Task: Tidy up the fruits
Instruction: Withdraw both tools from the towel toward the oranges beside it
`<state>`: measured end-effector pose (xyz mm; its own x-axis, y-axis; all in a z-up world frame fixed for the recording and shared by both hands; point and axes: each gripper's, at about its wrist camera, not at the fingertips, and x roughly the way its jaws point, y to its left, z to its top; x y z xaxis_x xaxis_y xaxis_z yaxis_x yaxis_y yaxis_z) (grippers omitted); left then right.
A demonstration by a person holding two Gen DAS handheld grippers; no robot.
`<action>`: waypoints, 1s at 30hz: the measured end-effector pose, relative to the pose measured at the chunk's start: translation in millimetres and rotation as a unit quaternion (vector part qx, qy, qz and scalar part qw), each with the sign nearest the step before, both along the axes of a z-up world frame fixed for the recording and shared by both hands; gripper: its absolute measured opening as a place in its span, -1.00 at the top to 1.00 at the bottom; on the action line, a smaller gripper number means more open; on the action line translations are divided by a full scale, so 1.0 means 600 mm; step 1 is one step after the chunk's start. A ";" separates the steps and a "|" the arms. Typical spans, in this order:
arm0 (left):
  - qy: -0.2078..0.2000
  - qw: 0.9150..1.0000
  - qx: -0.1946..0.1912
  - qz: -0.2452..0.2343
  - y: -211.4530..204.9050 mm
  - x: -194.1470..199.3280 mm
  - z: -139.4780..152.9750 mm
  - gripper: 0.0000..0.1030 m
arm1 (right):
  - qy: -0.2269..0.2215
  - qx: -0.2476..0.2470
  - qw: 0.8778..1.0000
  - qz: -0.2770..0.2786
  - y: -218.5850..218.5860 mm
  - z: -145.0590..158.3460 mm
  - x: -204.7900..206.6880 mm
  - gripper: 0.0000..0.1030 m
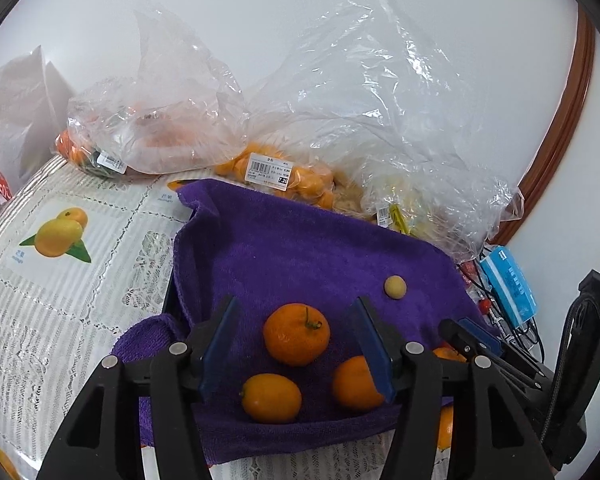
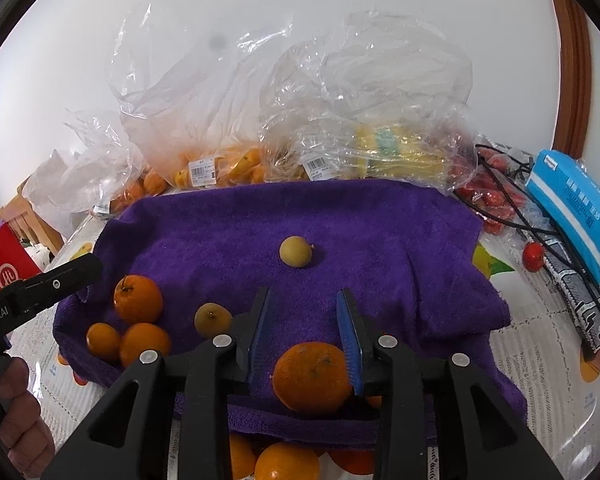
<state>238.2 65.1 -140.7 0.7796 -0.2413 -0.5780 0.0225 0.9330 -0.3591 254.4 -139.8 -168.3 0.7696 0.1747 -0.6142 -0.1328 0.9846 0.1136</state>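
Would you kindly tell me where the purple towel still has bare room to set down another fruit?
The purple towel is bare across its back strip, between the small yellow-green round fruit and the clear plastic bags, and along its right side. It is crowded at the front left, where three orange mandarins cluster.

Both wrist fisheyes sit low and close behind their own fingers, angled down toward the wall – left view over the purple towel (image 1: 300,248) from its near-left, right view from its near-right – sharing the towel, the small tan fruit (image 2: 295,251) and the bags (image 2: 220,80) behind.
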 end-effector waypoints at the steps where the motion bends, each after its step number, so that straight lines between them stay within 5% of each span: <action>1: 0.000 1.000 -0.001 0.000 0.001 -0.001 0.000 -0.11 | -0.003 -0.002 1.000 -0.001 0.001 0.001 -0.001 0.32; 8: -0.004 1.000 -0.004 0.009 0.008 -0.005 0.004 -0.13 | -0.016 -0.003 1.000 -0.009 -0.008 0.016 -0.011 0.15; 30: -0.009 0.998 0.053 0.016 -0.032 -0.061 -0.019 -0.13 | -0.027 0.027 0.999 -0.012 -0.043 0.006 -0.103 0.15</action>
